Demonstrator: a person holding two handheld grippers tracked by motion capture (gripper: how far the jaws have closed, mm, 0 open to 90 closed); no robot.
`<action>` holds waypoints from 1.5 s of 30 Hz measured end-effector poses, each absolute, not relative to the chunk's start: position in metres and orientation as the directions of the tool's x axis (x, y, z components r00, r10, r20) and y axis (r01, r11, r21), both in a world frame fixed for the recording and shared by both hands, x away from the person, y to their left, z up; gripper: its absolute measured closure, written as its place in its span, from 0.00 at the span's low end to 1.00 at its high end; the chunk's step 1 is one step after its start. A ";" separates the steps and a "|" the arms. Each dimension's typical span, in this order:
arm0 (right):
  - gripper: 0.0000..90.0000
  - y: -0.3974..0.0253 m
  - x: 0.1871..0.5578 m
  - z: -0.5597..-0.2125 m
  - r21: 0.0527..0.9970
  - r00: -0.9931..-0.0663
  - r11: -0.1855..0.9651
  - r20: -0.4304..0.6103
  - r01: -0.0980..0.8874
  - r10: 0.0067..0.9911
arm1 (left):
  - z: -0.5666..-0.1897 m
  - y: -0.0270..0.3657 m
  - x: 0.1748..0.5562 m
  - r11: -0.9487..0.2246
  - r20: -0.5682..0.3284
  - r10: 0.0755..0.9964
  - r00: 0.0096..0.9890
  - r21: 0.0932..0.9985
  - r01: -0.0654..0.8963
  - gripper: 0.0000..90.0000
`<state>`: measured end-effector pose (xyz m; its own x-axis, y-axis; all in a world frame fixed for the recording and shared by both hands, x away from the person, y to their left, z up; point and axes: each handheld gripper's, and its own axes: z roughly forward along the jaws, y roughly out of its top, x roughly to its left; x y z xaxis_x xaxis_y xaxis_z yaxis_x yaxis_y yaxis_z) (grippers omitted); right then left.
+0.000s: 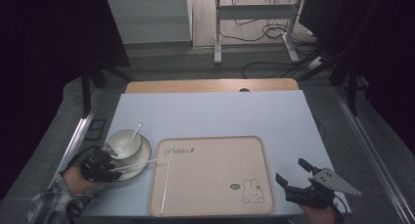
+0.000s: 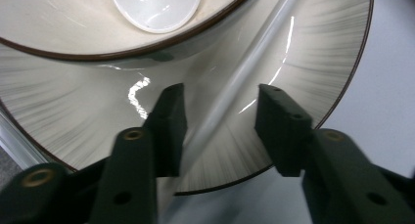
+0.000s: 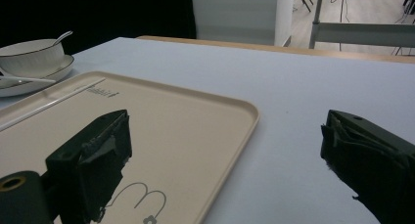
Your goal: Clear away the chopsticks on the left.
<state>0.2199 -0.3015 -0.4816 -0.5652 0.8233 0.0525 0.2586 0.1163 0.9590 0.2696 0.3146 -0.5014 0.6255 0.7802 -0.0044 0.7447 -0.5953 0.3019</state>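
Note:
A white plate at the table's left carries a white bowl with a white spoon in it. One white chopstick lies from the plate across to the beige bunny tray. My left gripper hovers over the plate, open. In the left gripper view that chopstick runs between the two jaws of the left gripper without being clamped. A second chopstick lies lengthwise on the tray's left side. My right gripper stands wide open by the tray's near right corner, holding nothing.
A pale blue cloth covers the table, with a wooden edge at the back. Beyond it stand desk legs and cables on the floor. In the right gripper view the tray rim lies between the jaws.

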 end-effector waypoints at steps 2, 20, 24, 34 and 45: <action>0.05 -0.302 0.220 -0.482 0.959 -0.564 0.113 0.055 0.259 0.824 | -0.502 0.314 0.269 -0.597 -0.004 0.780 0.626 0.299 0.745 0.67; 0.05 -0.302 0.220 -0.481 0.960 -0.561 0.113 0.054 0.258 0.826 | -0.500 0.303 0.268 -0.678 -0.007 0.710 0.704 0.263 0.687 0.93; 0.05 -0.302 0.220 -0.481 0.960 -0.561 0.114 0.052 0.256 0.826 | -0.499 0.301 0.267 -0.677 -0.017 0.707 0.707 0.272 0.684 0.93; 0.05 -0.302 0.219 -0.481 0.961 -0.560 0.111 0.052 0.254 0.827 | -0.492 0.296 0.263 -0.672 -0.018 0.710 0.704 0.281 0.685 0.94; 0.05 -0.301 0.219 -0.481 0.961 -0.564 0.114 0.050 0.252 0.825 | -0.486 0.292 0.258 -0.641 -0.041 0.724 0.689 0.329 0.694 0.94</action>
<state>0.2194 -0.3012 -0.4806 -0.5636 0.8246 0.0495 0.2516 0.1142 0.9611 0.2581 0.2924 -0.4860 0.6885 0.7240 -0.0414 0.6937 -0.6408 0.3289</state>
